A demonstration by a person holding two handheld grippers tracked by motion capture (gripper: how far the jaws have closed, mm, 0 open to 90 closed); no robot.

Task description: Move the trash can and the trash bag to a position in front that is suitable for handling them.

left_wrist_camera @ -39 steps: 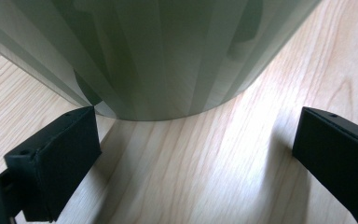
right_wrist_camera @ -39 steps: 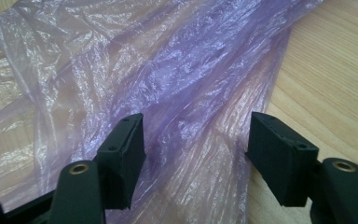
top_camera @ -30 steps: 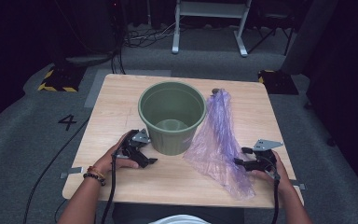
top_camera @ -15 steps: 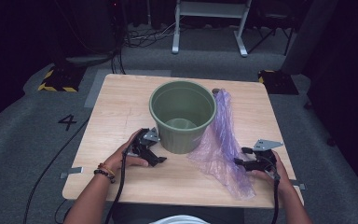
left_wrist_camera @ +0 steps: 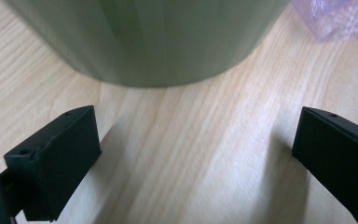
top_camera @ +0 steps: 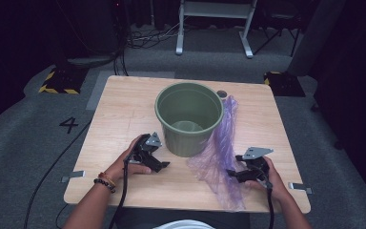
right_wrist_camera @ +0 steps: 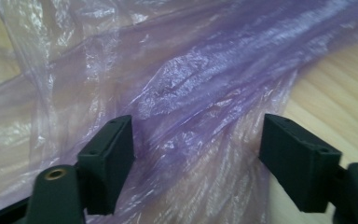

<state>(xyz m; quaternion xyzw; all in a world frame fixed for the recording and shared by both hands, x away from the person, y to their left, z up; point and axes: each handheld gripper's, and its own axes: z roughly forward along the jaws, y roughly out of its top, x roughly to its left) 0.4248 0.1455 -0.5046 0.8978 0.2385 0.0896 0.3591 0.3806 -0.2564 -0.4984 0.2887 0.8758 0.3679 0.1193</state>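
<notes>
A green plastic bucket [top_camera: 189, 119] stands upright and empty in the middle of the wooden table [top_camera: 124, 109]. A crumpled purple plastic bag [top_camera: 219, 155] lies stretched along the bucket's right side toward the front edge. My left gripper [top_camera: 158, 162] rests on the table at the bucket's front left, open, with the bucket wall [left_wrist_camera: 158, 42] just ahead of the left gripper [left_wrist_camera: 198, 135] and bare wood between its jaws. My right gripper [top_camera: 233, 174] sits at the bag's lower right; its jaws have just been opening. The right gripper [right_wrist_camera: 198, 140] straddles the bag [right_wrist_camera: 191, 88] without pressing on it.
A small round hole [top_camera: 221, 94] sits in the table behind the bucket. Metal brackets [top_camera: 74, 175] stick out at the table's front corners. On the floor are cables, a white metal stand [top_camera: 214, 24] at the back and a yellow-black striped block [top_camera: 57, 83] at the left.
The bucket and my left gripper have shifted a little to the right, closer to the bag. My right gripper has moved left onto the bag and its jaws have widened.
</notes>
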